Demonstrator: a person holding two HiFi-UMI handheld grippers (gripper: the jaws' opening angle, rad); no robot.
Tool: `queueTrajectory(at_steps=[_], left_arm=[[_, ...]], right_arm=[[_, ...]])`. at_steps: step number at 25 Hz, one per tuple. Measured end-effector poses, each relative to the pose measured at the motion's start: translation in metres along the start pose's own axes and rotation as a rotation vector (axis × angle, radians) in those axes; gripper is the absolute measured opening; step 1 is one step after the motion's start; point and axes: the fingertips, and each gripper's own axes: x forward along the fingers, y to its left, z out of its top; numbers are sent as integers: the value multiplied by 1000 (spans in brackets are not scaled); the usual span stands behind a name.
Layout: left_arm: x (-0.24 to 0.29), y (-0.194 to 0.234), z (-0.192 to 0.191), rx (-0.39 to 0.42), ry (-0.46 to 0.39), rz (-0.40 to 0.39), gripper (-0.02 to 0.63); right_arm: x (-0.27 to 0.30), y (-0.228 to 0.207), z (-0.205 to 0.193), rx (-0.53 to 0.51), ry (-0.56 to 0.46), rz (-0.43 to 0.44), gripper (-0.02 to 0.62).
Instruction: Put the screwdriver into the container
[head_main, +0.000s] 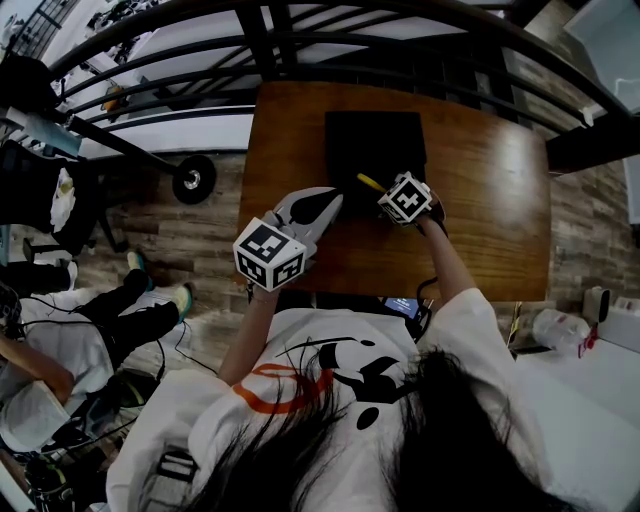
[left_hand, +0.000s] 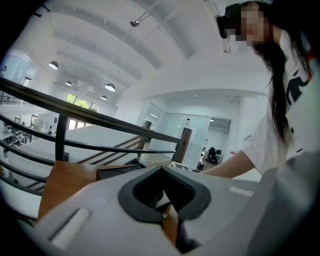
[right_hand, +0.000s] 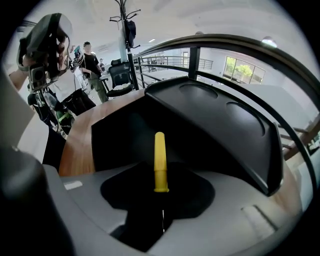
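In the head view, the right gripper (head_main: 386, 193) holds the yellow screwdriver (head_main: 370, 182) over the near edge of the black container (head_main: 375, 130), and the left gripper (head_main: 330, 203) hangs just off its near-left corner. In the left gripper view the jaws seem to be closed on nothing, though the angle is poor. In the right gripper view the jaws are clamped on the screwdriver, its handle pointing into the container.

head: steeply down on table (head_main: 500, 200) | left: low, toward railing (left_hand: 61, 140) | right: close over container (right_hand: 220, 130) | shared: table

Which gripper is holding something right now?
The right gripper, jaws clamped on the yellow-handled screwdriver over the black container; the left gripper holds nothing.
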Motion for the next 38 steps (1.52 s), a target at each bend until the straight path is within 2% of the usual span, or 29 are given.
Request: queueTrajectory(at_steps=[9, 19, 30, 38], left_arm=[[-2, -7, -3, 2, 10, -26, 0], [-16, -14, -1, 16, 18, -68, 0], [-46, -28, -1, 40, 19, -135, 0], [-81, -53, -15, 59, 41, -218, 0]], right_arm=[[-29, 0, 16, 50, -106, -15, 160], [-103, 18, 41, 258, -390, -115, 133], [-173, 85, 64, 384, -630, -222, 127], [-194, 151, 63, 462, -699, -297, 121]])
